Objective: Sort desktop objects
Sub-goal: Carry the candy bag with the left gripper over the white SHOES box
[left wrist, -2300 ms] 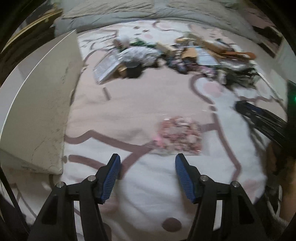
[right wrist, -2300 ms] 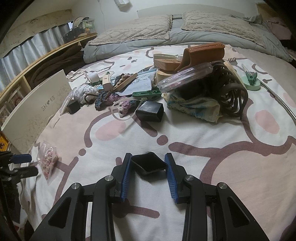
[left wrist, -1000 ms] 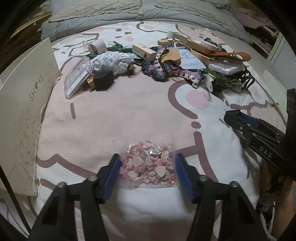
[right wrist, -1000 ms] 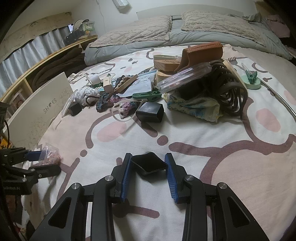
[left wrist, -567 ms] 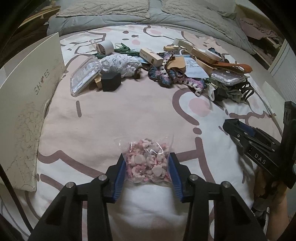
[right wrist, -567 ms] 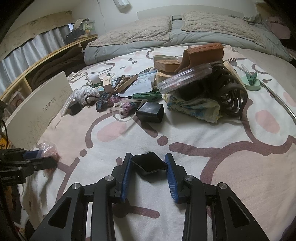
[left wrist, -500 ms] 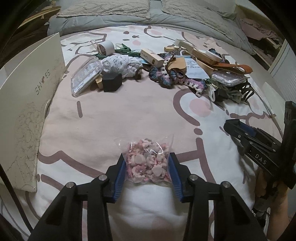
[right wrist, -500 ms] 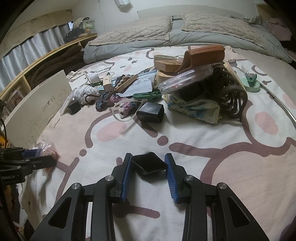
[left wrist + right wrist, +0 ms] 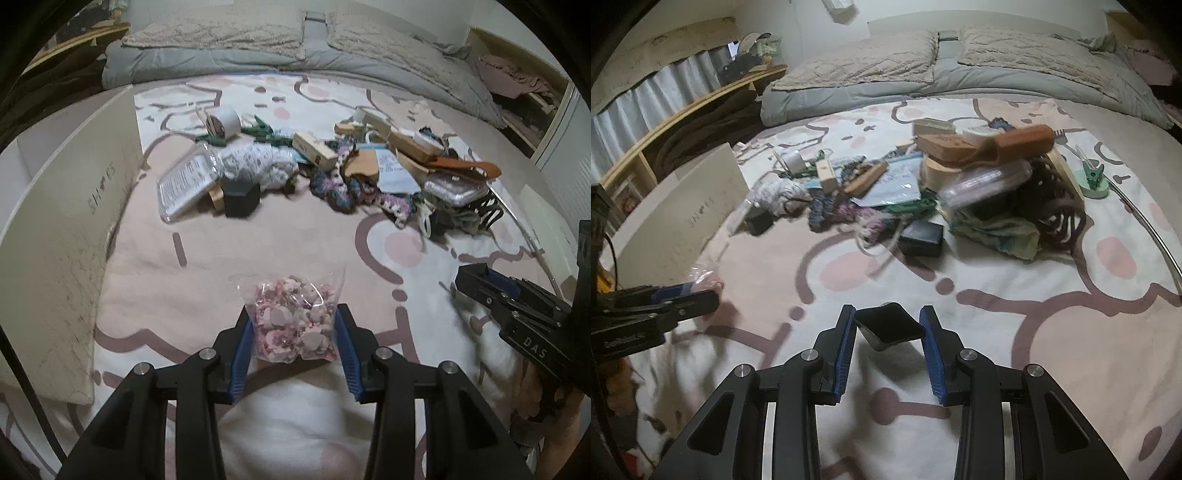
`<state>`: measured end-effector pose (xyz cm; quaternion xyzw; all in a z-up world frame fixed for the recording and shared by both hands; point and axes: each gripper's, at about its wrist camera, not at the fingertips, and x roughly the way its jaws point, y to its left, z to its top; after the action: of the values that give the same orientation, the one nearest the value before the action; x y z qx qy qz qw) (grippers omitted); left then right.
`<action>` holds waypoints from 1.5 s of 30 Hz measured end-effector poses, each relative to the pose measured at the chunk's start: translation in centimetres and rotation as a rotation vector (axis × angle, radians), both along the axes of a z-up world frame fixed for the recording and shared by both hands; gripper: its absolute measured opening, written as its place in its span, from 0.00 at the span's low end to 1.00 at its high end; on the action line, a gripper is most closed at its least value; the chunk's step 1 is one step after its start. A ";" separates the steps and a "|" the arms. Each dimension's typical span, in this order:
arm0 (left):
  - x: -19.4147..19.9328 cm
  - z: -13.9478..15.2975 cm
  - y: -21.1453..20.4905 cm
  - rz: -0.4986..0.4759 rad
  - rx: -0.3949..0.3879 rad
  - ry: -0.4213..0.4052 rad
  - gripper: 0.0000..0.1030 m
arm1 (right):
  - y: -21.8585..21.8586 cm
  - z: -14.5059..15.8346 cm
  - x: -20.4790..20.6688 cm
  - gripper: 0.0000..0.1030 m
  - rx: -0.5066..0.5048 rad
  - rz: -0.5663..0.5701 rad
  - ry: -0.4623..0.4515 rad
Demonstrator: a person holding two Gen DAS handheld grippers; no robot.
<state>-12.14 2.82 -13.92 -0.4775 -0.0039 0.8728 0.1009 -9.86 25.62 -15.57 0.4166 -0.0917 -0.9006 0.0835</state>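
At the bottom centre of the left wrist view, our left gripper [image 9: 294, 345] is clamped on a clear bag [image 9: 293, 321] full of pink and white pieces. In the right wrist view, bottom centre, our right gripper [image 9: 887, 341] pinches a small black box [image 9: 886, 326] above the bed [image 9: 1052, 332]. Farther up, mid-frame, lies the clutter: another black box [image 9: 921, 238], a clear case [image 9: 184, 184], yarn [image 9: 347, 192].
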 end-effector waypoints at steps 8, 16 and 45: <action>-0.5 3.1 -1.8 0.012 0.030 0.092 0.41 | -2.6 2.6 -0.6 0.35 0.004 0.029 0.028; -1.2 8.0 -6.1 0.065 0.035 0.247 0.41 | -6.7 4.8 -0.9 0.35 0.043 0.095 0.050; -0.3 6.6 -27.6 0.409 -0.123 0.135 0.41 | -18.7 11.1 -3.9 0.35 -0.002 0.285 0.102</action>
<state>-12.43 -24.80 -7.37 -0.4124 -0.0405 0.9037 -0.1075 -13.77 6.96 -4.50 0.3788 -0.0281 -0.8996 0.2153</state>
